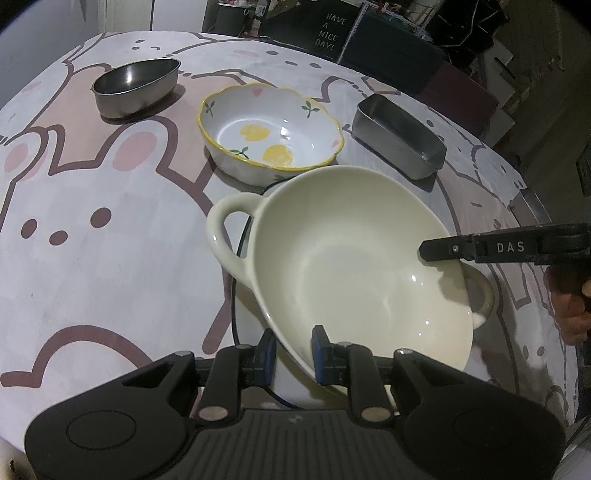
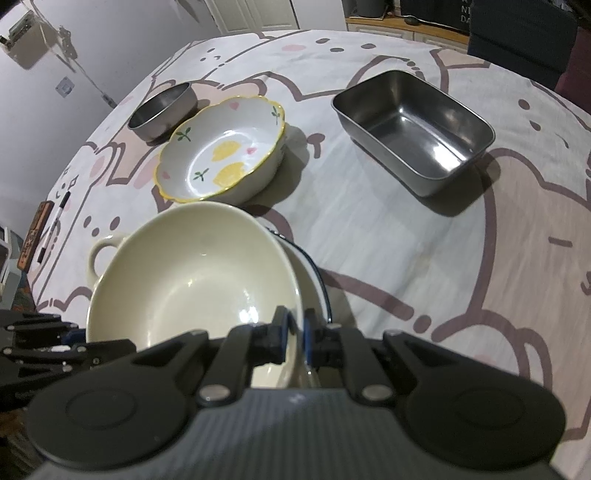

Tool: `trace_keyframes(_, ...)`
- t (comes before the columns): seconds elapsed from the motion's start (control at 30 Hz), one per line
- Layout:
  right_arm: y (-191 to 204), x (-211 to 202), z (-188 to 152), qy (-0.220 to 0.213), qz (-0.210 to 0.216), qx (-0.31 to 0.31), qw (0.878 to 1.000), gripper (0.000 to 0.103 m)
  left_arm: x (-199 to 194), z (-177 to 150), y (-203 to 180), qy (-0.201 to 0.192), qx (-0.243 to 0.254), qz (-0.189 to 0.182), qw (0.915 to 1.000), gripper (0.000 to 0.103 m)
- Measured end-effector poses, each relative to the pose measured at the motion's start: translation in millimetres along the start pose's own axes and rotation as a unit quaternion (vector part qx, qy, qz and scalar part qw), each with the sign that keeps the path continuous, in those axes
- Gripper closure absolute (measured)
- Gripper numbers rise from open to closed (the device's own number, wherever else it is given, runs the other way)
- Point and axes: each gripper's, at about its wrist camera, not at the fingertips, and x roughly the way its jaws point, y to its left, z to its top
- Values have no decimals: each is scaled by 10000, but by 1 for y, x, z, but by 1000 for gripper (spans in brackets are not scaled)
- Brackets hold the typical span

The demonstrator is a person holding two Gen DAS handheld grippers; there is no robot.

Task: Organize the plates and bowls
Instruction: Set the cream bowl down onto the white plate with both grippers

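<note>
Left gripper (image 1: pixel 293 350) clamps near rim of cream bowl (image 1: pixel 354 258), bowl tilted. Right gripper (image 2: pixel 295 338) pinches opposite rim. Cream bowl sits over blue-rimmed plate (image 2: pixel 317 280) on tablecloth (image 2: pixel 388 240). Beyond: lemon bowl (image 1: pixel 269 136), round steel bowl (image 1: pixel 136 86), rectangular steel tray (image 2: pixel 413 129).

Table (image 2: pixel 406 258) covered with pale cartoon-rabbit cloth (image 1: pixel 110 229), brown outlines, pink patches, spreading ahead of both grippers; dim indoor light, soft shadows; ahead and left of right gripper, plain white wall (image 2: pixel 122 44) with small socket plate (image 2: pixel 65 88), panelled white door (image 2: pixel 255 14) further on; beyond table's far edge from left gripper, dark sign (image 1: pixel 328 33) reading "HAVE A NICE DAY!", dark cluttered shelving (image 1: pixel 461 26) to its right.
</note>
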Motion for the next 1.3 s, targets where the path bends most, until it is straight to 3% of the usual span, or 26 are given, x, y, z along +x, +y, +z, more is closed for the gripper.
trace_keyframes(0.9,1,2,1,39,-44,-18,10000,90,-2,1,2,47,-69,-104,9999,79)
trace_keyframes(1.3,4,1,-3,145,26,-18,9999,78,-4,0,2,75,-25,-120,9999,78)
